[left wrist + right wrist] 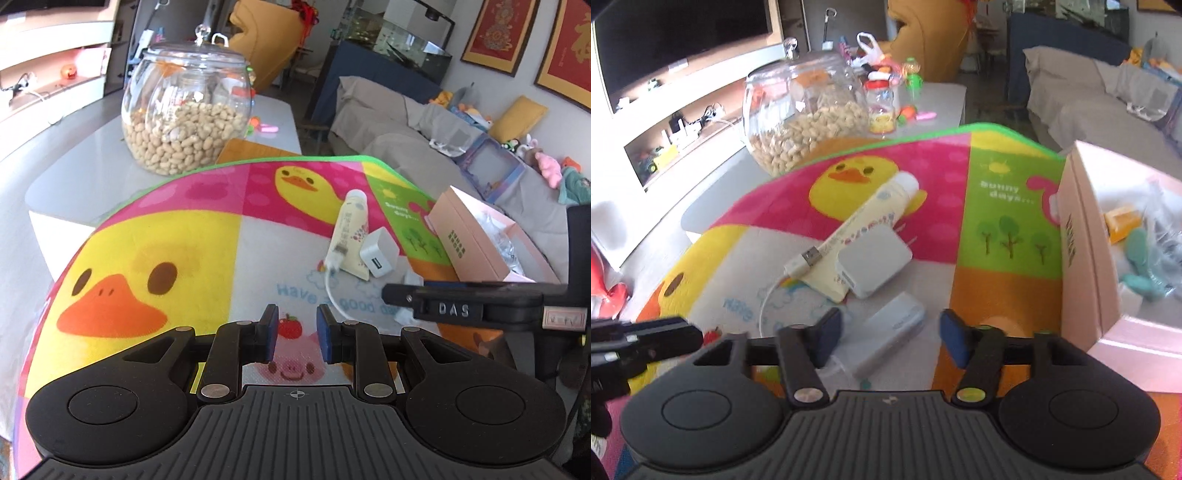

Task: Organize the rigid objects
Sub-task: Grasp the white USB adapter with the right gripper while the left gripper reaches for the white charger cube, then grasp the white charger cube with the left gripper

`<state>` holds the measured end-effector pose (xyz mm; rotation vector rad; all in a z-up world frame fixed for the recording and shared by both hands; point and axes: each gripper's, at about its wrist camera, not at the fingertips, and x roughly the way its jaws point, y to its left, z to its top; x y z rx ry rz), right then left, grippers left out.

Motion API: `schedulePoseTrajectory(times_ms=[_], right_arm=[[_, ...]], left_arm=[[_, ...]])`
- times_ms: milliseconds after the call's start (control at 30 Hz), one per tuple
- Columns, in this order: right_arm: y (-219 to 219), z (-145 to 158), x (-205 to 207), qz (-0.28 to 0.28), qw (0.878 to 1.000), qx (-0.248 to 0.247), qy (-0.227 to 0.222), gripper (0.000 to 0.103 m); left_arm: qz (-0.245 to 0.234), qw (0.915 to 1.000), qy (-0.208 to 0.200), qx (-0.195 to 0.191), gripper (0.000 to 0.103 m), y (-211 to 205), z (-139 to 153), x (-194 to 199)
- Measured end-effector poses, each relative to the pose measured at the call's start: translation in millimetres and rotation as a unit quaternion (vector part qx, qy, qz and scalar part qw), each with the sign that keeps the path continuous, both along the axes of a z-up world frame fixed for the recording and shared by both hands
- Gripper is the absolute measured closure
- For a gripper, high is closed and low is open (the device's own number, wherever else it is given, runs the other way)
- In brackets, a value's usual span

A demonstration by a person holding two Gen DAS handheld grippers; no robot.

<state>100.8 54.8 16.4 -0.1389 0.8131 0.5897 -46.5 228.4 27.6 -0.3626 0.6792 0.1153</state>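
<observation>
Power bank [894, 332] lies between right gripper [892, 338] pads, unclenched; long axis toward 1 o'clock. Box [1086, 266] wall at 3. Left gripper [297, 332] narrow, empty.

Counter with a bright play mat

On the grey counter [74, 173] lie a cartoon mat [192, 236] and a glass jar [186, 110] of peanuts

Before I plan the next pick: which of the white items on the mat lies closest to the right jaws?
The slim white power bank: it lies just ahead of the open right gripper, while the square charger and cream tube sit farther back.
</observation>
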Motion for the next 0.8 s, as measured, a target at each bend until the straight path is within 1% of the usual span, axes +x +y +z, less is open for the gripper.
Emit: schedulePoseTrajectory(times_ms=[33,67,100,133,233,300,433,500,533,567,600,633,667,733,767,800], right_arm=[[-2,1,-6,0.007,1.0,-0.005,-0.009,0.066],[-5,2,-11,0.018,1.0,-0.01,-0.012,0.074],[-11,3,-18,0.022,1.0,-0.014,-0.013,0.077],[-20,3,-24,0.022,1.0,-0.016,-0.014,0.082],[-47,4,-42,0.024,0.999,-0.027,-0.013,0.082],[-65,4,-55,0.019,0.999,-0.037,-0.022,0.082],[-93,1,-80,0.007,0.997,-0.063,-0.053,0.082],[-105,-1,-90,0.005,0.996,-0.06,-0.063,0.082],[-109,-1,-93,0.005,0.996,-0.056,-0.064,0.079],[-112,-1,-96,0.003,0.996,-0.052,-0.067,0.069],[-114,-1,-97,0.001,0.996,-0.05,-0.07,0.062],[-116,-2,-98,-0.003,0.996,-0.048,-0.074,0.048],[-118,-3,-98,-0.008,0.996,-0.046,-0.076,0.041],[-122,-5,-99,-0.014,0.996,-0.036,-0.077,0.041],[-122,-6,-100,-0.016,0.996,-0.033,-0.076,0.041],[-124,-6,-100,-0.017,0.997,-0.03,-0.075,0.04]], left_arm=[[-0.001,1.0,-0.003,0.0,0.078,0,1,1],[-0.001,1.0,-0.004,0.0,0.078,0,0,3],[-0.002,1.0,-0.005,-0.001,0.078,-2,0,7],[-0.006,1.0,-0.005,-0.002,0.078,-4,-1,11],[-0.024,0.9997,-0.008,-0.002,0.078,-16,-2,24],[-0.038,0.9992,-0.01,0.002,0.078,-27,-1,34],[-0.062,0.9973,-0.028,0.029,0.078,-47,7,55],[-0.068,0.9959,-0.038,0.047,0.078,-55,12,68],[-0.068,0.9954,-0.04,0.053,0.078,-57,14,76],[-0.069,0.9951,-0.041,0.058,0.078,-59,16,84],[-0.07,0.9949,-0.039,0.062,0.078,-60,17,93],[-0.07,0.9948,-0.032,0.066,0.078,-61,17,103],[-0.068,0.9952,-0.019,0.068,0.078,-61,14,113],[-0.059,0.9961,0.01,0.065,0.078,-59,7,130],[-0.059,0.9964,0.02,0.058,0.075,-57,2,135],[-0.064,0.9967,0.024,0.044,0.075,-56,-1,138]])
